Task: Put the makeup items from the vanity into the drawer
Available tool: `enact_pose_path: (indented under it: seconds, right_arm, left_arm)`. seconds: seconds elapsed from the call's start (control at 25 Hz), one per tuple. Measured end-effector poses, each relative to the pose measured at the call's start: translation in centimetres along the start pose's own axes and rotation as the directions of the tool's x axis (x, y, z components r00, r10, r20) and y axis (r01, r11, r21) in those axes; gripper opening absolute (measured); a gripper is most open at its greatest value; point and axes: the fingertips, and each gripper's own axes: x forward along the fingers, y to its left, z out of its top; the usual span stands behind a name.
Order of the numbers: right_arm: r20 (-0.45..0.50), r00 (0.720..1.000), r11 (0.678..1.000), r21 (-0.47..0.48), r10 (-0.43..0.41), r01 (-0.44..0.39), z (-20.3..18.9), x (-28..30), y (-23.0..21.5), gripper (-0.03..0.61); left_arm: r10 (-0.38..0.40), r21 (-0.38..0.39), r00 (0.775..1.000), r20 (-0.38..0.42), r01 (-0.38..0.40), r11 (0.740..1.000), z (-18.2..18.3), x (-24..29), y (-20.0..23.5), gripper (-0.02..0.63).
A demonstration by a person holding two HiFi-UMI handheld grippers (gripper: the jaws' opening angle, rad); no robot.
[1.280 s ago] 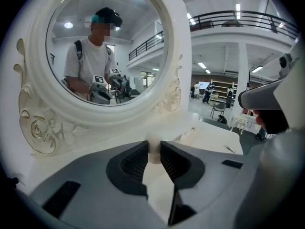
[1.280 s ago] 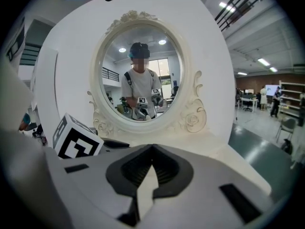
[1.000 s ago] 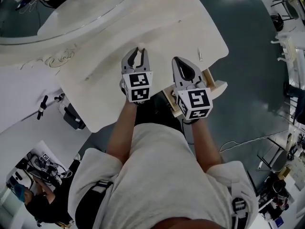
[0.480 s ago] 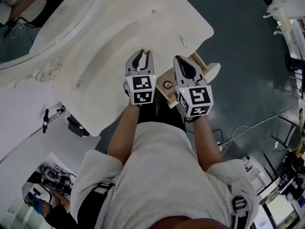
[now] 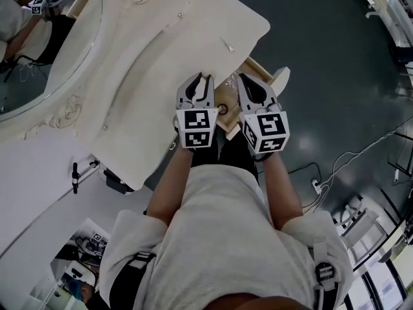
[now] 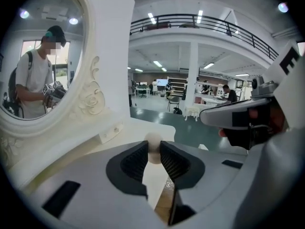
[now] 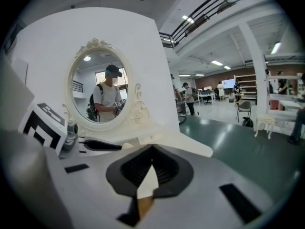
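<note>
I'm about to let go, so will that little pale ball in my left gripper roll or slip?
The pale ball looks round and smooth, so it will probably roll once released. The left gripper pinches it only at the jaw tips, so it could slip out. Being small, it is likely light.

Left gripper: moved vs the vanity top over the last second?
Yes. Against the vanity top, the left gripper has shifted from over the top to its edge beside the open drawer, shut on a pale ball.
</note>
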Motion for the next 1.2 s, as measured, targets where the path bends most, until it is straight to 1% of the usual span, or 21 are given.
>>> enact_pose_path:
  seconds: [0.28,0.4,0.56,0.68,0.8,0.92,1.0,1.12,1.2]
  right_arm:
    - [-0.007,0.999,0.998,0.049,-0.032,0.032,-2.3,-2.1,-3.0,0.014]
    - [-0.016,0.999,0.997,0.06,-0.04,0.041,-3.8,-2.5,-4.3,0.014]
    - [-0.046,0.998,0.998,0.057,-0.035,0.037,-6.6,-1.5,-5.8,0.014]
    - [-0.08,0.996,0.995,0.091,-0.029,0.036,-8.9,-1.6,-6.7,0.014]
    - [-0.105,0.994,0.994,0.106,-0.017,0.028,-10.8,-1.4,-7.1,0.014]
    - [-0.122,0.992,0.996,0.087,-0.016,0.027,-12.1,-1.0,-7.9,0.014]
    - [-0.133,0.991,0.996,0.083,-0.02,0.032,-13.0,-0.9,-8.4,0.014]
    - [-0.151,0.988,0.995,0.091,-0.023,0.037,-14.3,-0.8,-9.1,0.014]
    - [-0.167,0.986,0.995,0.094,-0.02,0.036,-15.2,-0.9,-9.3,0.014]
  left_arm:
    - [-0.033,0.059,0.999,-0.032,0.034,0.998,-0.8,0.4,-4.0,0.081]
    - [-0.045,0.071,0.998,-0.048,0.048,0.996,-2.0,1.0,-5.6,0.081]
    - [-0.065,0.093,0.995,-0.077,0.072,0.993,-4.0,2.1,-7.3,0.081]
    - [-0.094,0.077,0.989,-0.113,0.103,0.992,-6.2,2.7,-8.8,0.083]
    - [-0.124,0.089,0.983,-0.137,0.137,0.987,-7.7,3.6,-9.8,0.083]
    - [-0.136,0.122,0.98,-0.149,0.154,0.981,-9.1,4.4,-10.3,0.083]
    - [-0.131,0.162,0.977,-0.168,0.158,0.974,-10.5,4.9,-10.3,0.083]
    - [-0.115,0.226,0.968,-0.222,0.166,0.96,-13.5,5.9,-10.7,0.083]
    - [-0.109,0.23,0.959,-0.263,0.172,0.958,-15.7,6.4,-11.0,0.083]
